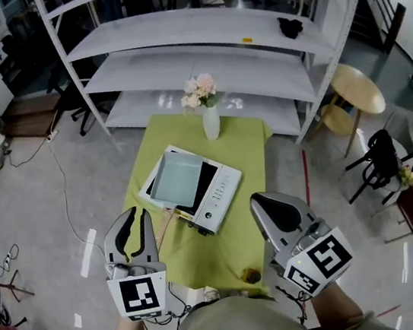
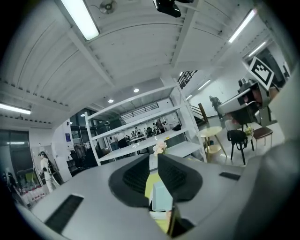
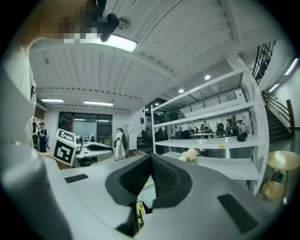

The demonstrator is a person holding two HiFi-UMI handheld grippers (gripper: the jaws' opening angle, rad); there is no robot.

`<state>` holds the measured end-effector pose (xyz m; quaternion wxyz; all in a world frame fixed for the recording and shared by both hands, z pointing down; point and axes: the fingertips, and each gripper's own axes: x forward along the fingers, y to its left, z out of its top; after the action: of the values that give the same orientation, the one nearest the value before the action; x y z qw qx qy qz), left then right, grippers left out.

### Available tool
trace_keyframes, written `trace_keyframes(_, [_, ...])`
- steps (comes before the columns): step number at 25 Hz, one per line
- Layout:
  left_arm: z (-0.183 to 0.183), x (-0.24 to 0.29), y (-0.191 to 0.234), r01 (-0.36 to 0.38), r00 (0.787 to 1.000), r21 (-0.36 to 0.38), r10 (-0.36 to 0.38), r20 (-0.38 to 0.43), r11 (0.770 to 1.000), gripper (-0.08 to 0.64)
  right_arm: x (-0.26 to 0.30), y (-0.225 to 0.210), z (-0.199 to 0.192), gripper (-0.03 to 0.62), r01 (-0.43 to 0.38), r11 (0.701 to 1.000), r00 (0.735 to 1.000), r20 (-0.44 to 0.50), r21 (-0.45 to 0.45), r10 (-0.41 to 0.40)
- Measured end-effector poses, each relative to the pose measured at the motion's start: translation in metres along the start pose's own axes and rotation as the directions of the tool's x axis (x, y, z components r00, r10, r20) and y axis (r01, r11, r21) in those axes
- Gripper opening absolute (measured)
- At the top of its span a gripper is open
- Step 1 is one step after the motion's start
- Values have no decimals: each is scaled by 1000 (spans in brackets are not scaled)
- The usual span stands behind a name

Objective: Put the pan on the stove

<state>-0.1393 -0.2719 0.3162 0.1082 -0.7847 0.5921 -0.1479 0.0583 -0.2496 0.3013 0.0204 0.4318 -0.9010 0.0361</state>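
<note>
Head view: left tongs [image 1: 139, 215], jaws narrowly apart, and right tongs [image 1: 260, 202], jaws together, both empty. Stove [image 1: 191, 188] lies beyond, between them. No pan visible; task seemingly unstarted.

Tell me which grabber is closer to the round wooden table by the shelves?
Right. The right gripper hangs over the green table's near right corner, on the round wooden table's side. The left gripper is by the near left corner, farther away.
</note>
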Motion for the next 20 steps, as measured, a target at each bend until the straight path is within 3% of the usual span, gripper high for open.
trace_keyframes(5, [4,-18,0,-11,1000,-47,12,27,999,8,-8,14,1,6,-20,999,1000,-7,-33,19])
trace_keyframes(9, [-2,-26,-2,28,1000,-158,-25,19,987,6,-9,18,-20,6,-34,999,998,-46,-12,34])
trace_keyframes(20, [-32,-38,-6,23,999,-132,-28,-35,991,6,-9,32,-44,6,-61,998,992,-113,7,62])
